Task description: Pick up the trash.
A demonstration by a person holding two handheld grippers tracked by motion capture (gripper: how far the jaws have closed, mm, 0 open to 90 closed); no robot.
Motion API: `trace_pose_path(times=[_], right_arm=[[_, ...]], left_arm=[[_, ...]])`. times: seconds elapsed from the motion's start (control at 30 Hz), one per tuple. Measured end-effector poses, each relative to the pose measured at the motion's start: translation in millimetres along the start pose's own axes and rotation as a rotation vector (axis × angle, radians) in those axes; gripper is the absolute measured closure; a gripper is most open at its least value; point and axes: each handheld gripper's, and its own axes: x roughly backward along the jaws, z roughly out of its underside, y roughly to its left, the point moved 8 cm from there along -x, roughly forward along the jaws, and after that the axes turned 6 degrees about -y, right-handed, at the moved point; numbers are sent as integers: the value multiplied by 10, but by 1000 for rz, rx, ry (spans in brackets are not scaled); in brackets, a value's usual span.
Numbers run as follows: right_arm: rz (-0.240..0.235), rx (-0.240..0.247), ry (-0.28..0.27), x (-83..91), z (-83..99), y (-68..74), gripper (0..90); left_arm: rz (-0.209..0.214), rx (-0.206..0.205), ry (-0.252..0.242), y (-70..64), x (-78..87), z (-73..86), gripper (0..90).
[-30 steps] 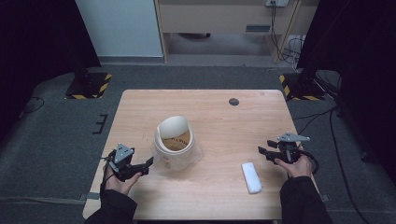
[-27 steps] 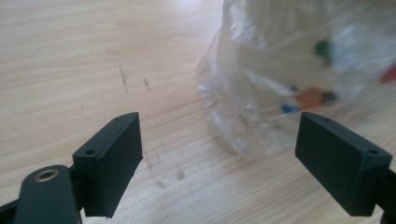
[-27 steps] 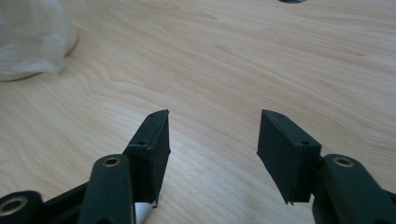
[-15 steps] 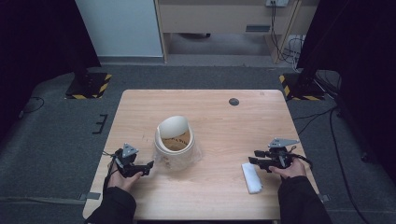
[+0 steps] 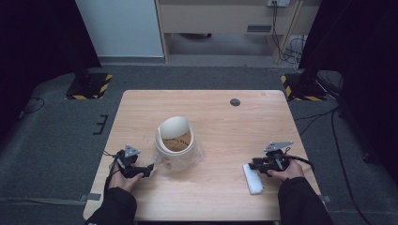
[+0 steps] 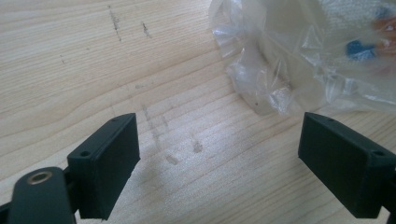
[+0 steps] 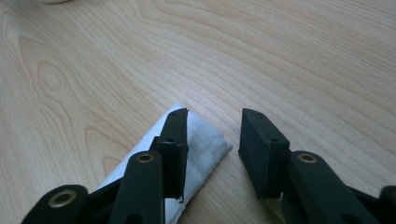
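1. At the near right of the table, my right gripper sits low over the white folded cloth. In the right gripper view one jaw lies over the corner of the cloth and the other stands on bare wood beside it. The jaws are parted by a narrow gap and pinch nothing yet.

2. At the near left, my left gripper points at the white tub that stands left of the middle of the table, wrapped in clear plastic film. In the left gripper view its jaws are spread wide, with only bare wood between them. The crumpled edge of the film lies just beyond them, untouched.

3. As I judge it, the work is at its very start: both tools are in place to grasp, but neither has hold of anything. Closing on the cloth and on the film is all still to do.

4. I can read no brand or label. Through the film I see blue and orange patches on the tub, too blurred to make out as writing. The dark marks inside the tub in the high view are too small to tell.

5. A small dark round disc lies at the far side of the table, well apart from both grippers.
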Motion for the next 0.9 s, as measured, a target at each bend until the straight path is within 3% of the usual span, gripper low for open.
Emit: trace_pose_path(times=[0.3,0.4,0.63,0.77,0.9], right_arm=[[-10,9,3,-6,15,34,748],[-21,-7,11,-9,26,57,826],[-34,-51,13,3,15,65,852],[-30,-61,-34,45,-58,46,855],[-17,-62,-123,134,-202,27,857]], left_arm=[[-6,-2,40,14,-14,55,114],[-12,3,52,27,-16,75,113],[-11,8,70,30,-24,103,107],[-12,5,87,34,-33,128,101],[-10,2,95,33,-41,142,90]])
